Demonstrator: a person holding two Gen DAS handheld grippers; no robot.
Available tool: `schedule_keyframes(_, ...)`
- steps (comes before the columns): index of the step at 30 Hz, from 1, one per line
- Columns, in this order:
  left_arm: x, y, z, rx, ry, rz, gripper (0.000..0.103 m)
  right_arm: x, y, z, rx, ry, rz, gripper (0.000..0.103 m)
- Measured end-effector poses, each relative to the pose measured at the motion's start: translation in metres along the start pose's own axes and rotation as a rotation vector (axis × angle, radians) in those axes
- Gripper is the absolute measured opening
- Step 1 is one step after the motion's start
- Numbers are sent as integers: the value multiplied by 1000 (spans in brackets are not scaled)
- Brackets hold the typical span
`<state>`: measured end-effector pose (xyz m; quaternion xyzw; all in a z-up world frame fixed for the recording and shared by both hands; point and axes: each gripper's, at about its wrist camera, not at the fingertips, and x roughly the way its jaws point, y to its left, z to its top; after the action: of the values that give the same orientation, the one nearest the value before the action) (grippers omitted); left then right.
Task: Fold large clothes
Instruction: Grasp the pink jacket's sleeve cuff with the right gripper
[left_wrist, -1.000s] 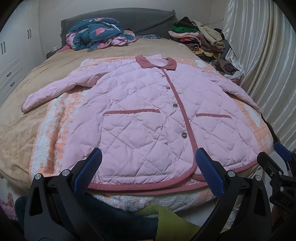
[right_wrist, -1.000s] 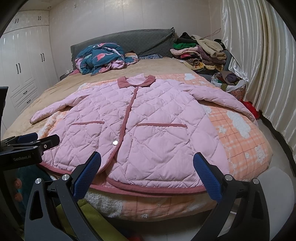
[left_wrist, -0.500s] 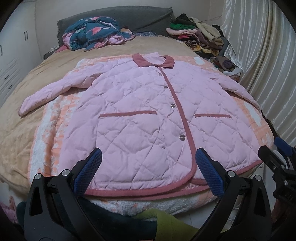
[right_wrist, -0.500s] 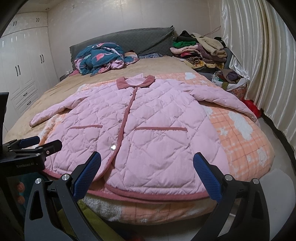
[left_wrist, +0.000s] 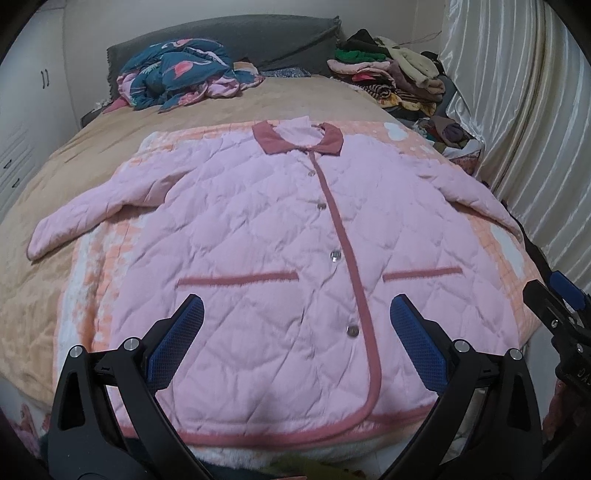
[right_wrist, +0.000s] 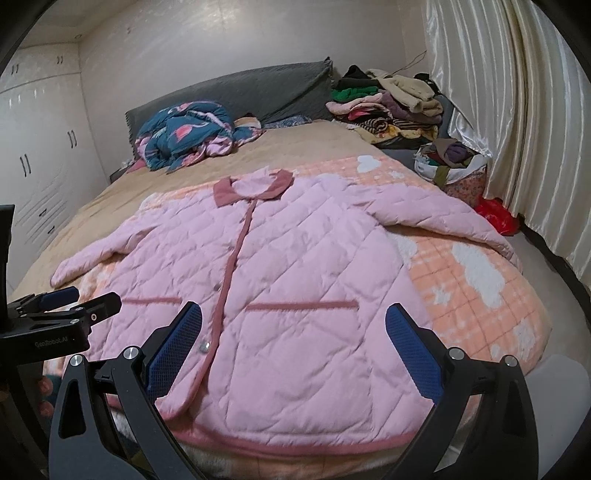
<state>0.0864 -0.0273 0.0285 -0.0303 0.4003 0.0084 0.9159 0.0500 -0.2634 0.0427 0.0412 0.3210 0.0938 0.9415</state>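
A pink quilted jacket (left_wrist: 280, 236) with a dark pink collar, placket and pocket trims lies flat and buttoned on the bed, sleeves spread to both sides; it also shows in the right wrist view (right_wrist: 295, 280). My left gripper (left_wrist: 295, 325) is open and empty, hovering over the jacket's lower front left of the placket. My right gripper (right_wrist: 293, 328) is open and empty over the lower right panel by the pocket. The right gripper shows at the left wrist view's right edge (left_wrist: 554, 306); the left gripper at the right wrist view's left edge (right_wrist: 74, 302).
An orange-and-white blanket (right_wrist: 476, 291) lies under the jacket on a tan bedspread (left_wrist: 44, 192). A crumpled teal garment (left_wrist: 177, 74) sits near the grey headboard. A stack of clothes (right_wrist: 388, 103) and a full basket (right_wrist: 450, 162) stand far right by the curtain (right_wrist: 517, 110). Wardrobe doors (right_wrist: 33, 155) stand left.
Both grippers have moved forward over the bed, from beyond the hem to above the jacket's lower front. Both stay open. The jacket has not moved.
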Motion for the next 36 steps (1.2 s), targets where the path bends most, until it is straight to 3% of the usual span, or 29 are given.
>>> schedule_keyframes(18, 59, -22, 66, 7, 29, -16, 95, 69, -55, 61, 106, 6, -57, 99)
schedule_keyframes(28, 95, -39, 89, 41, 55, -13, 95, 111, -118, 89, 239, 20, -154, 99)
schedule_keyframes(36, 120, -52, 101, 50, 82, -6, 95, 145, -179, 91, 354, 58, -231, 99)
